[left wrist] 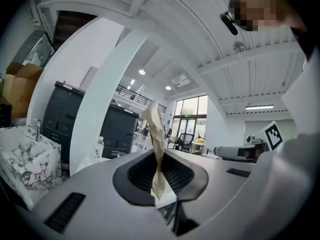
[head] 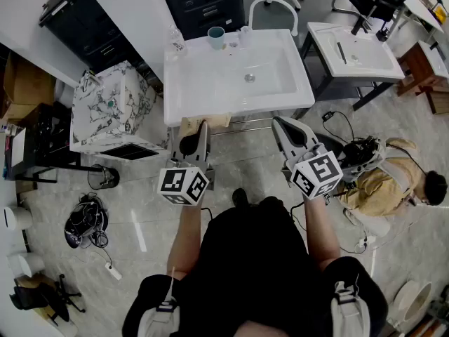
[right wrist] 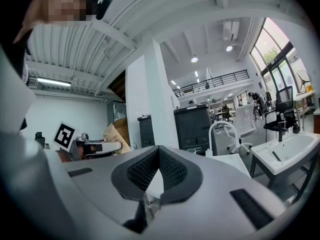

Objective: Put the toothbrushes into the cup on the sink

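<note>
With the left gripper (left wrist: 160, 156) clamped on a tan paper wrapper (left wrist: 155, 126) and the right gripper (right wrist: 158, 153) closed empty, the thin paper may slip or tear short of the cup (head: 216, 36).

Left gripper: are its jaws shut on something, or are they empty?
Shut on a thing: the left gripper has its jaws pressed on a strip of crumpled tan paper, which stands up between them.

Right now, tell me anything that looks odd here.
The left gripper is shut on a crumpled strip of brown paper, not a toothbrush, held at the sink's front edge. The cup stands far back on the sink.
</note>
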`<state>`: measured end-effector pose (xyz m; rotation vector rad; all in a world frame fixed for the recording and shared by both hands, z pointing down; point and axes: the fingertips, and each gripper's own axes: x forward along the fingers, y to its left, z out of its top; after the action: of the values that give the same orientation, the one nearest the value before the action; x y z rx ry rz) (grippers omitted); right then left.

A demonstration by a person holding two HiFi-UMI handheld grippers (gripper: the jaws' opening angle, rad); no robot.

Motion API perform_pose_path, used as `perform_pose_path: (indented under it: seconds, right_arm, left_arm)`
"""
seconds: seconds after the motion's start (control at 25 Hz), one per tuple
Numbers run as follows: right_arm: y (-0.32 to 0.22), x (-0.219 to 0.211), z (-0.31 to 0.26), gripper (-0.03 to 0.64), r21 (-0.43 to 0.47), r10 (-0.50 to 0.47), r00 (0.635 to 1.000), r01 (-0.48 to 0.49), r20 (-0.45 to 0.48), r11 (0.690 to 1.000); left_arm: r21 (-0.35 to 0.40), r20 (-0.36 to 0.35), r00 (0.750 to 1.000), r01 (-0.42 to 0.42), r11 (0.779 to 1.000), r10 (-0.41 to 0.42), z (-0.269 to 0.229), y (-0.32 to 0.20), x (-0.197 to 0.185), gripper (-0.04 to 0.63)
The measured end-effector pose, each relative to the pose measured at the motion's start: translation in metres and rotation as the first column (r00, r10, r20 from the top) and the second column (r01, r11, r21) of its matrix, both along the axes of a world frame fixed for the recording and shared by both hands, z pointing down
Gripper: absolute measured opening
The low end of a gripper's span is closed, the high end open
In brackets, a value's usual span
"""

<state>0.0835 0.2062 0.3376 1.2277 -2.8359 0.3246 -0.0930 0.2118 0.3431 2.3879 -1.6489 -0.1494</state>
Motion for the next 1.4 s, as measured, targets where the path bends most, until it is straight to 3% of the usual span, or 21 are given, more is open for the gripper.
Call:
perform_pose_path:
  seconds: [0.32,0.52,0.92,1.4]
  right_arm:
    - [0.006,-0.008,-0.009,0.030,0.021,-0.013,1.000,0.013,-0.015,1.000]
    - [0.001,-0.008,-0.011,0.030,0.009,0.011,0.999,-0.012,0.049,1.000]
    - [0.001,-0.022,0.002,0.031,-0.017,-0.009,1.000,0.009,-0.004,1.000]
    - [-0.062,-0.019,0.009,0.031,-0.034,-0.026,1.000,0.026,0.008,0.999]
  left_arm:
    - [0.017,0.014,1.000,-0.009,1.000,0.008,-0.009,0.005,0.000,0.037]
    - [0.019,0.028,0.999,-0.041,0.999,0.040,-0.008,0.008,0.005,0.037]
    - [0.016,0.018,0.997,-0.069,0.997,0.069,0.001,0.000,0.011,0.037]
    - [-0.006,0.038,0.999,-0.030,1.000,0.030,0.002,-0.054,0.014,0.037]
